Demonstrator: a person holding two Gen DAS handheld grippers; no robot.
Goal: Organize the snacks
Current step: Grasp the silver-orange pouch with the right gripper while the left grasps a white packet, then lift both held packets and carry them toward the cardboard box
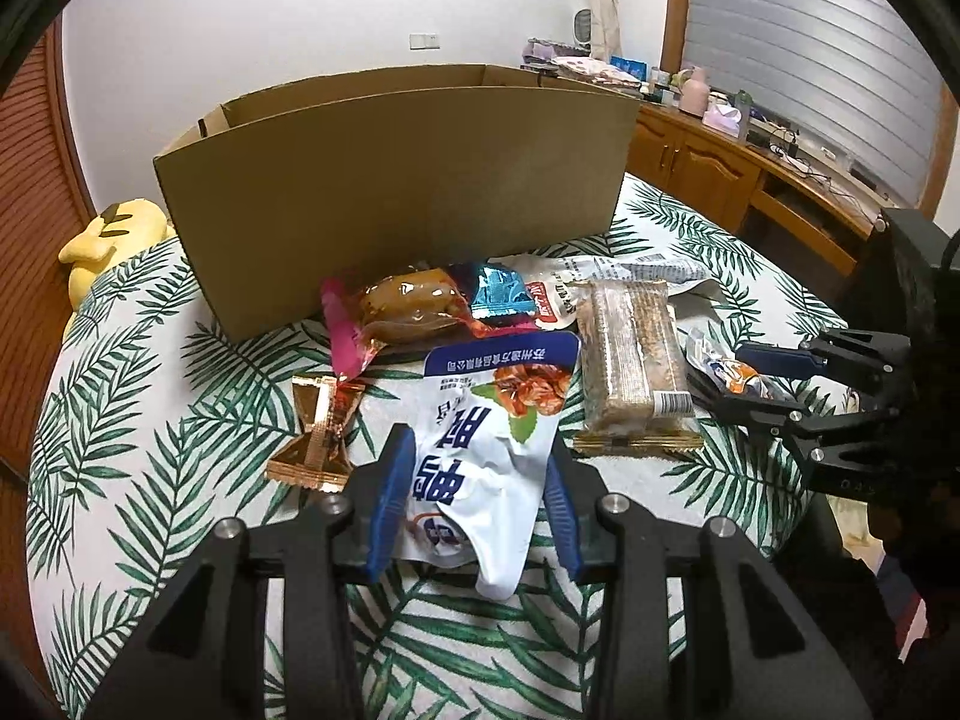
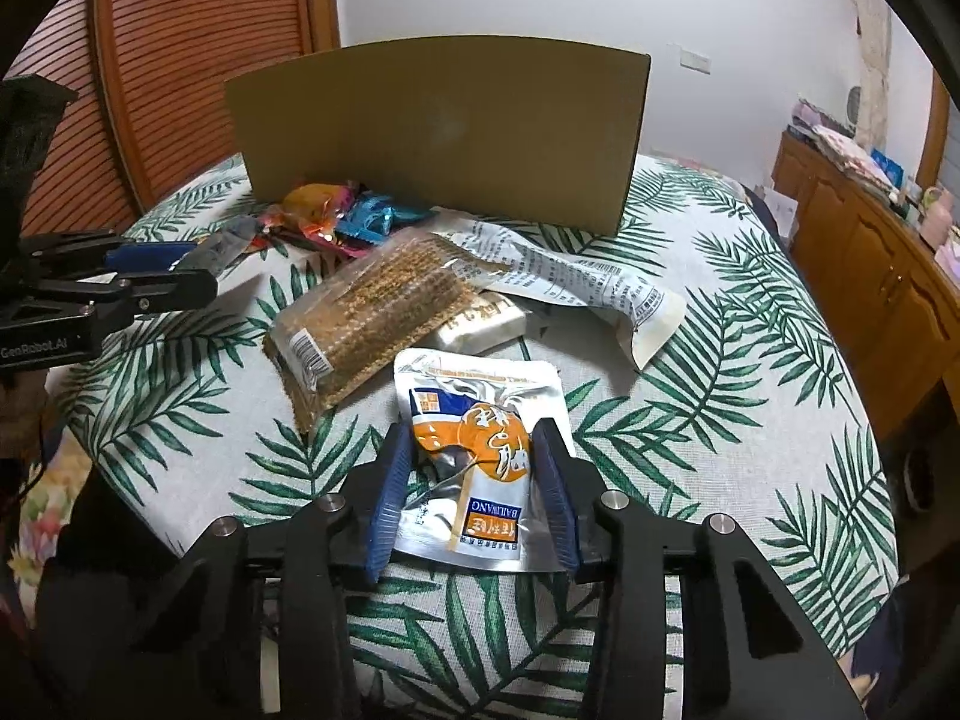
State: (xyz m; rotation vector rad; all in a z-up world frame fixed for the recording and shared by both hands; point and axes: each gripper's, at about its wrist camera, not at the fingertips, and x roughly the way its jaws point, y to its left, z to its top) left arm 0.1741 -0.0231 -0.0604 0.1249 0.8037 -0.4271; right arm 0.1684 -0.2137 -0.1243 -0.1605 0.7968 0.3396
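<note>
On the leaf-print bench (image 1: 150, 396), before the open brown cardboard box (image 1: 390, 168) | left hand-held gripper (image 1: 480, 492) clamps limp white-and-blue snack pouch (image 1: 486, 420): light, floppy, pinch mid-body | right hand-held gripper (image 2: 474, 480) squeezes crinkly silver-orange foil sachet (image 2: 474, 450): slippery, grip edges.

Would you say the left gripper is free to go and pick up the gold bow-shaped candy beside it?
Probably not yet: the left gripper is shut on the white and blue pouch. The gold candy itself lies uncovered on the tablecloth.
</note>
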